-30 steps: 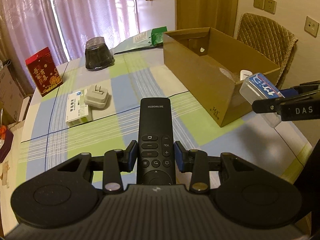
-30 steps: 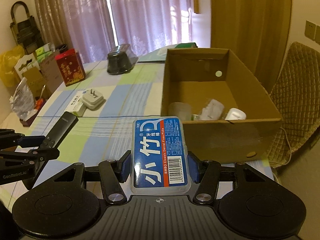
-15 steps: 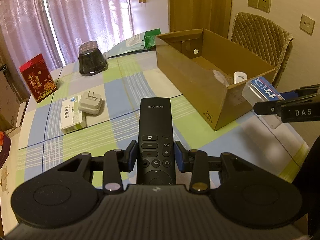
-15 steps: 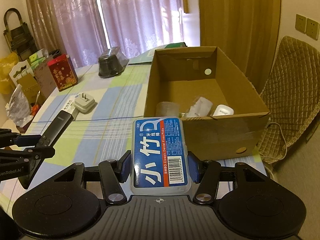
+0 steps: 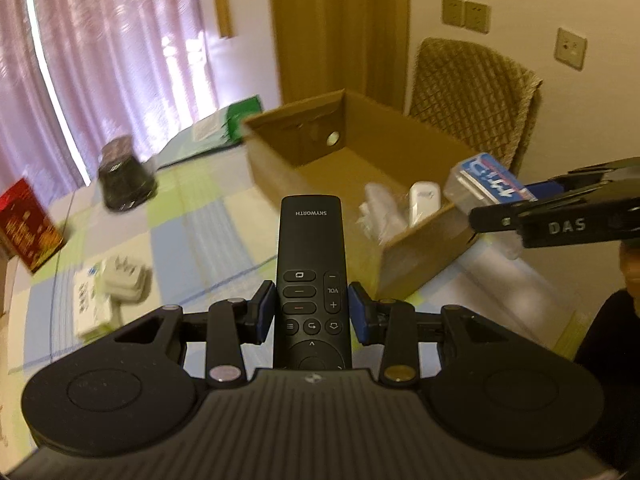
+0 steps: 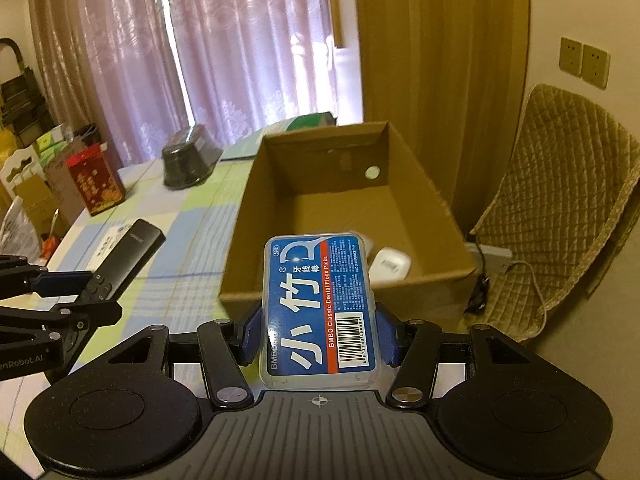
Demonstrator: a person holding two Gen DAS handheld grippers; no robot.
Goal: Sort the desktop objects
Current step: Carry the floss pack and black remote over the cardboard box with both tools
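My left gripper (image 5: 312, 312) is shut on a black Skyworth remote (image 5: 311, 256), held above the checked tablecloth and pointing at the open cardboard box (image 5: 280, 168). My right gripper (image 6: 318, 336) is shut on a clear floss-pick case with a blue label (image 6: 320, 300), held just before the box's near wall (image 6: 304, 284). In the left wrist view the case (image 5: 484, 184) hangs over the box's near right corner. Inside the box lie a white case (image 6: 390, 266) and crumpled clear plastic (image 5: 376, 212).
On the table to the left sit a white plug adapter (image 5: 124, 280) on a white packet (image 5: 92, 304), a red gift box (image 6: 96, 180), a dark lidded container (image 6: 188, 158) and a green-edged bag (image 5: 224, 128). A quilted chair (image 6: 560, 200) stands right of the box.
Both grippers have risen and moved closer to the box with their loads. The floss case now hangs at the box's near rim; the interior shows more fully.
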